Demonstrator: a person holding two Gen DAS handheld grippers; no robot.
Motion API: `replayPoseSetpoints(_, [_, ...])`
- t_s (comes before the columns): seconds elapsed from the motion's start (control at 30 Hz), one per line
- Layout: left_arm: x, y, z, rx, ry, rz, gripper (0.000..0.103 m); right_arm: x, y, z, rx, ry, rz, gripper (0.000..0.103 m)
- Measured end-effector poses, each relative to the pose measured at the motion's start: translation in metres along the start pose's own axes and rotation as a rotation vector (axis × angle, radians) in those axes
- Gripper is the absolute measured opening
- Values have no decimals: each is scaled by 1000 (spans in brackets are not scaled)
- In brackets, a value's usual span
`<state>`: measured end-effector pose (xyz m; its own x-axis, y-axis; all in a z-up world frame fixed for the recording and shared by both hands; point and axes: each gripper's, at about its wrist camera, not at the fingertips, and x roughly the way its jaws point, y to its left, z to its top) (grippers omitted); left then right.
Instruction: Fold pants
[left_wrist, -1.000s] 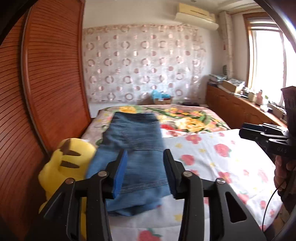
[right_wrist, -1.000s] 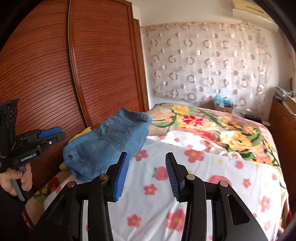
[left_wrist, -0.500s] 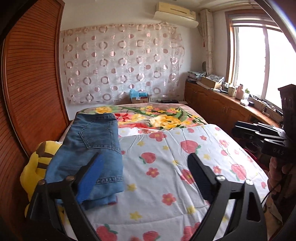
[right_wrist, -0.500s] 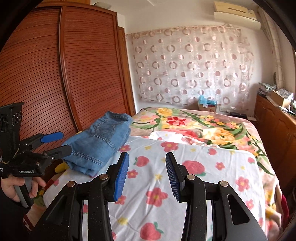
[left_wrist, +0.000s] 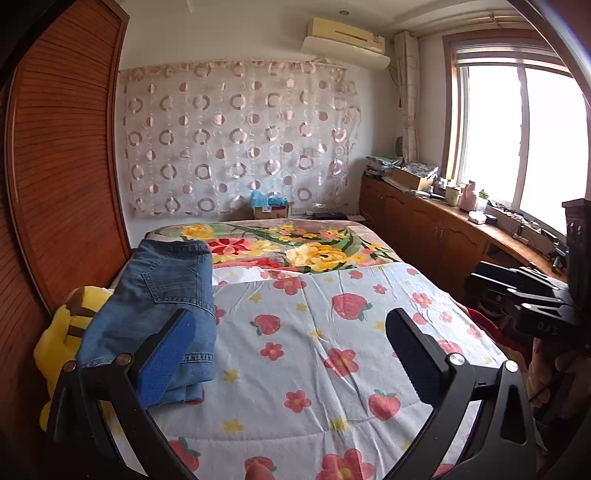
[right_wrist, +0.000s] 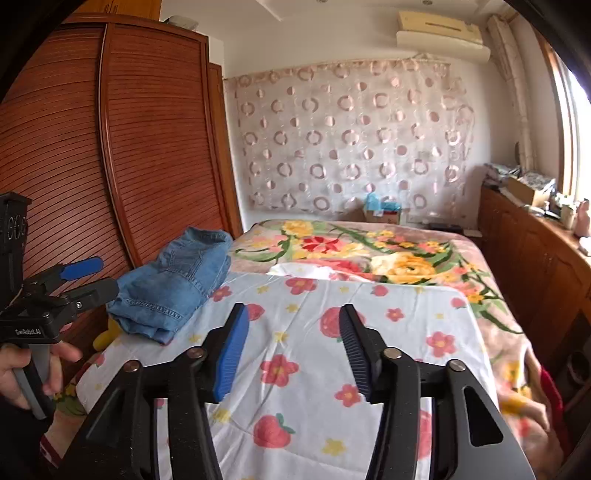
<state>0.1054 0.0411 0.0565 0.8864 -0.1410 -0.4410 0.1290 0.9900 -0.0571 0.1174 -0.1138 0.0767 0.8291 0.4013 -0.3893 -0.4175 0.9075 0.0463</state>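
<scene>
Pants (left_wrist: 155, 302) lie folded at the bed's (left_wrist: 369, 369) left edge — both my claws, left claw (left_wrist: 288, 354) and right claw (right_wrist: 291, 347), have just been opening, nothing between them, so the fold looks done.

A home bedroom is showing here. A bed (left_wrist: 332, 369) under a floral sheet is filling it, with a wooden wardrobe (right_wrist: 147, 147) standing beside.

Jeans (left_wrist: 159, 306) lie on the bed (left_wrist: 332, 332) at nine o'clock, a plush toy (left_wrist: 62, 332) just left of them, cabinets (left_wrist: 424, 229) at three o'clock, a curtain (left_wrist: 236, 147) at twelve.
</scene>
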Motion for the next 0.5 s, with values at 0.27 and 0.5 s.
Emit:
replayPoseSetpoints(0.27, [-27,-18,6,14,-9,42,103,-48,13,1,6,-62,-57,67])
replayPoseSetpoints(0.5, [-45,-30,5,12,-38,60,103,-70,20,-8,5,-98,-95,67])
